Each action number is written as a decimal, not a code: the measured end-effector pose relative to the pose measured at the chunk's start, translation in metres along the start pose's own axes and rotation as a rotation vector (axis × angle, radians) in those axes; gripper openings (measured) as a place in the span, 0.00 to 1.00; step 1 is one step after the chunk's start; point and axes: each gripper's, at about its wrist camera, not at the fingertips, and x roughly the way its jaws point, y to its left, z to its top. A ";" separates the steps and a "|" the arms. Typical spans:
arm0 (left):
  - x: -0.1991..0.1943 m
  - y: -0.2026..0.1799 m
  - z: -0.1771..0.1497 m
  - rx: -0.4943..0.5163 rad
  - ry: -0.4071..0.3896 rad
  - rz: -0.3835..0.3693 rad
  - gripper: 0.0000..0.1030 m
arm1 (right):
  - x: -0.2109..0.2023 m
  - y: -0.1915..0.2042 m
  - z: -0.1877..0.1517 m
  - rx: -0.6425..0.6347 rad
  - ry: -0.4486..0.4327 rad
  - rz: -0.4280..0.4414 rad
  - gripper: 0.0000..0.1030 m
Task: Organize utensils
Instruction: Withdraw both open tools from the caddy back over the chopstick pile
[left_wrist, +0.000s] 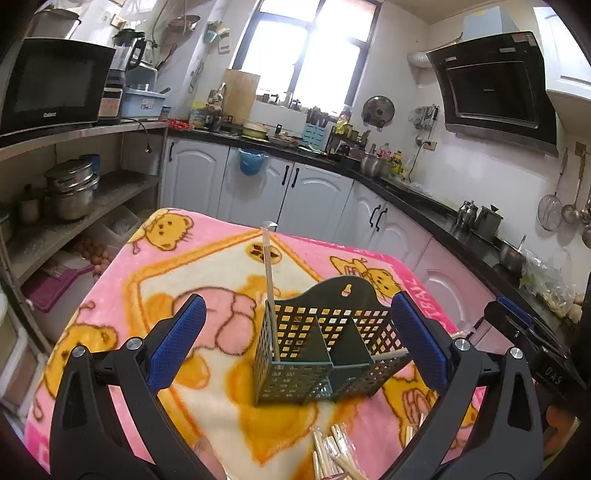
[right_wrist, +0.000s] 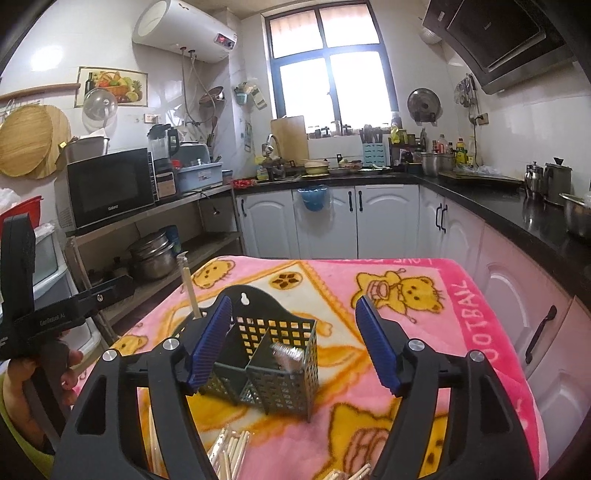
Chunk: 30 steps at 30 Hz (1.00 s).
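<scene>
We see a dark green perforated caddy (left_wrist: 325, 347) with 2 compartments on the pink blanket (left_wrist: 184, 266), 1 wrapped chopstick (left_wrist: 269, 280) upright inside. Left gripper (left_wrist: 299, 339) and right gripper (right_wrist: 291, 343) hover wide open, empty.

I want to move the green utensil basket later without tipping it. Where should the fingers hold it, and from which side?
Probably the raised back panel of the green basket, near its hanging hole, approached from above. It is a thin flat plate that the open right gripper could straddle. The wrapped chopsticks stand upright in the left compartment, so keep clear of that corner.
</scene>
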 end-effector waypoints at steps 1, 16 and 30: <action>-0.002 -0.001 -0.001 0.002 -0.004 0.001 0.90 | -0.002 0.001 -0.002 -0.005 -0.001 -0.001 0.66; -0.016 -0.001 -0.027 0.010 0.019 0.006 0.90 | -0.019 0.014 -0.031 -0.042 0.033 0.005 0.67; -0.001 0.000 -0.060 0.010 0.116 -0.031 0.90 | -0.020 0.022 -0.066 -0.077 0.131 0.018 0.66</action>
